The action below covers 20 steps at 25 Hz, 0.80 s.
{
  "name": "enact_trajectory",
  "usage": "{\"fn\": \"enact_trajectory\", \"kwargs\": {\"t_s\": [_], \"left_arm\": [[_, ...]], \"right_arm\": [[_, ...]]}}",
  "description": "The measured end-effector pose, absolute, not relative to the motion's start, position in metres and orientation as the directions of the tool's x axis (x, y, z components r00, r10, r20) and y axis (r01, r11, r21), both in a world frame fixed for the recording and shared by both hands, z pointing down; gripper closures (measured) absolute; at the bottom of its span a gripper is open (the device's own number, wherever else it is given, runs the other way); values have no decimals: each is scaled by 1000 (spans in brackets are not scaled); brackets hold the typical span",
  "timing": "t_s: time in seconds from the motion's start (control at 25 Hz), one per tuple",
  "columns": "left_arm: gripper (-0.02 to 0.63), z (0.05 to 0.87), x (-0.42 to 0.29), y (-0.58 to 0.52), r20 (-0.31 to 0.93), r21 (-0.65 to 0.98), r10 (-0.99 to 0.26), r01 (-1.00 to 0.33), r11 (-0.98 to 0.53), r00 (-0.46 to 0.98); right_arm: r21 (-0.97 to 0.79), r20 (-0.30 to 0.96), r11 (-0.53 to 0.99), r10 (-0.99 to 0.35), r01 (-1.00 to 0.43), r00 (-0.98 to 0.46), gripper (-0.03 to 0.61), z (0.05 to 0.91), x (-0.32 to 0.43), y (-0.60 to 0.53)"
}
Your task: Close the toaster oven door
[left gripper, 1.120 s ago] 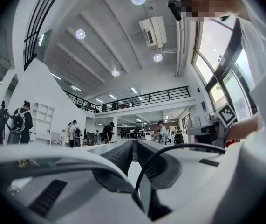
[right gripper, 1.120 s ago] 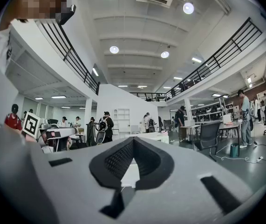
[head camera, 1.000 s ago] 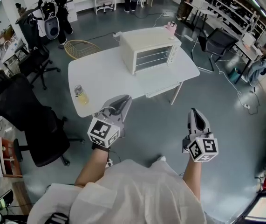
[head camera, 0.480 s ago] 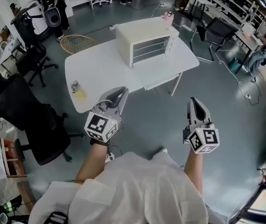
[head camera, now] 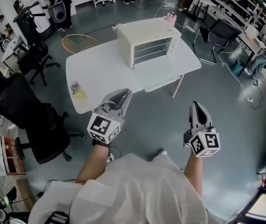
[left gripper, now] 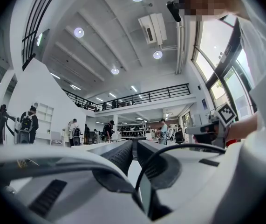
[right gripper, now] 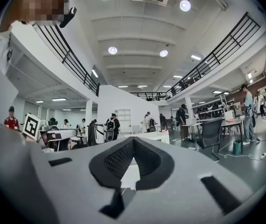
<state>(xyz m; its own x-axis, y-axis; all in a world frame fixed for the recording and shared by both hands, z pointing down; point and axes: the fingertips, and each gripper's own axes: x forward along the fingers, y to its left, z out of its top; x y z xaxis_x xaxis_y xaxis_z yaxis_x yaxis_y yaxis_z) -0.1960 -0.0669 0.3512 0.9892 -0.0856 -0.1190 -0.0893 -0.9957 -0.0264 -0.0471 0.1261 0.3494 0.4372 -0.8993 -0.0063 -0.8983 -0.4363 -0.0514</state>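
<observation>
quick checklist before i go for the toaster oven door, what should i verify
1. Toaster oven in view on the table: ok.
2. Door actually open: cannot tell; from the head view it looks upright against the front.
3. Left gripper empty, jaws together: ok.
4. Right gripper empty, jaws together: ok.
5. Oven within reach: not ok; both grippers are over the floor, short of the table.
6. Bottle out of the way: ok; it stands near the table's left corner, apart from the oven.
</observation>
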Motion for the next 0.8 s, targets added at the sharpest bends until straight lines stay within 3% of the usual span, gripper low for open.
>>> {"fn": "enact_trajectory", "kwargs": {"t_s": [0.8], "left_arm": [[588,358,-100,-16,-98,-22,-98,-101,-995,990]], "right_arm": [[-16,47,-397,-917,-918,396,574,359,45,160]]}}
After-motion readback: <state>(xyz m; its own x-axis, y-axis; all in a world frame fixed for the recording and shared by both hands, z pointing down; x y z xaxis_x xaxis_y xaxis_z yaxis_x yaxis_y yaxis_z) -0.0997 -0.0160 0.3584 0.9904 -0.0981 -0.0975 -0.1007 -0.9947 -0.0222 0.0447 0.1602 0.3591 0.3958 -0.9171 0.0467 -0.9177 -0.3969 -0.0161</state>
